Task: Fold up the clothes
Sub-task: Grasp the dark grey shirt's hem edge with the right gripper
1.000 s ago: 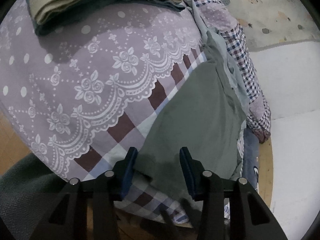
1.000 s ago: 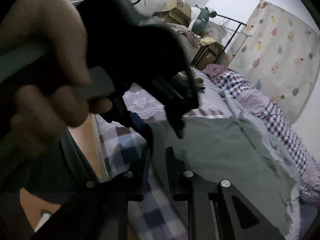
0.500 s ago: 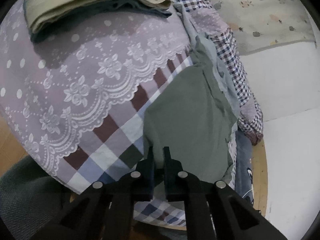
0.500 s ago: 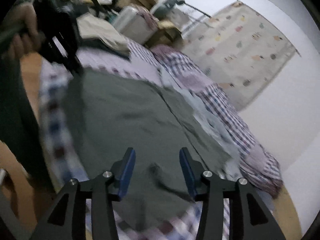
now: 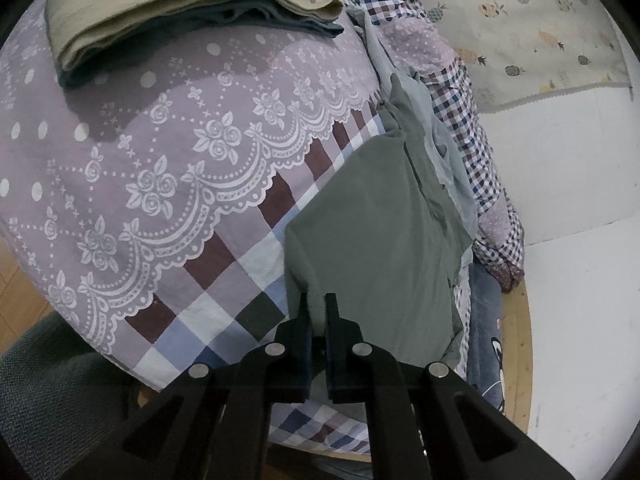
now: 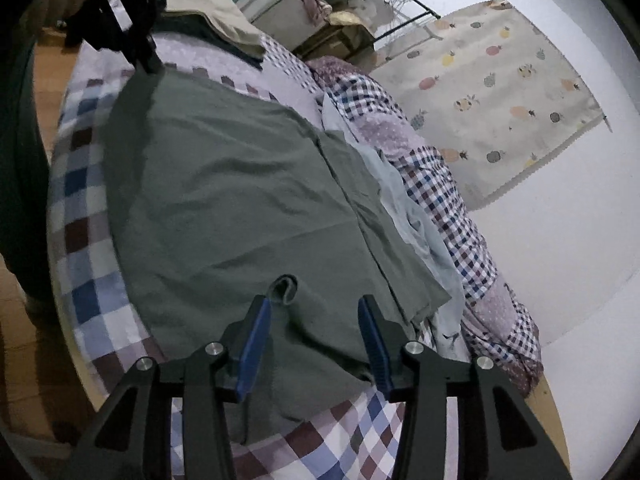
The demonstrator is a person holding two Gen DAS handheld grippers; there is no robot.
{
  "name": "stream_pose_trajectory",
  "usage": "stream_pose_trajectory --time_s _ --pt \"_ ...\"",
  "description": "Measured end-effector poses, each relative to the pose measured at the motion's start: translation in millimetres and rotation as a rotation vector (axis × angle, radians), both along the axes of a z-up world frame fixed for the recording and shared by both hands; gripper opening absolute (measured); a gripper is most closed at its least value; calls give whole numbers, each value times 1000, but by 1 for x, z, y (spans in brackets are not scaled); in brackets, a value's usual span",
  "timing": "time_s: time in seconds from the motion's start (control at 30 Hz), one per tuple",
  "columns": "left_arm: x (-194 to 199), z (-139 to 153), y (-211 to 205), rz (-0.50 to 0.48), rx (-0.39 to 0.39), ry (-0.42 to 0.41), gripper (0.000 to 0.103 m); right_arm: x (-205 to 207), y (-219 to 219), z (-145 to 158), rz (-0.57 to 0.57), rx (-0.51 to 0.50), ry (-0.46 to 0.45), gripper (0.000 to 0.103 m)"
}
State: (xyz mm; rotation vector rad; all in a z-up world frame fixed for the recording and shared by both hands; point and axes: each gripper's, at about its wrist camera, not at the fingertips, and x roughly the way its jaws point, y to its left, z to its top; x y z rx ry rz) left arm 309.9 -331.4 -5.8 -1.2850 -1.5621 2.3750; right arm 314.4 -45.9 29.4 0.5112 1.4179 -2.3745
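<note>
Spread flat along the near edge of the checked bed cover [image 5: 224,276]: green garment [image 6: 224,184], one corner pinched between the pressed-together fingers of the left gripper [image 5: 318,306], right gripper [image 6: 316,312] spread wide over a raised fold at the other end.

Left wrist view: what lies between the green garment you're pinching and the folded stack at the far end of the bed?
Only bare bedcover, lilac lace print then checks, lies between the green garment and the folded stack, per the left wrist view.
</note>
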Motion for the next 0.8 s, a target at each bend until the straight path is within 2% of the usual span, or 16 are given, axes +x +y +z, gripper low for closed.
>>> stream_pose_trajectory --time_s 0.37,0.73,0.8 --pt "-1 0 2 1 1 -5 3 -17 -4 -14 -10 45 19 48" --pt "-5 -1 5 -2 -15 -26 3 -21 -2 -14 -32 37 2 30" --pt "-5 -1 5 0 -18 -27 3 -21 -2 -15 -31 33 1 22"
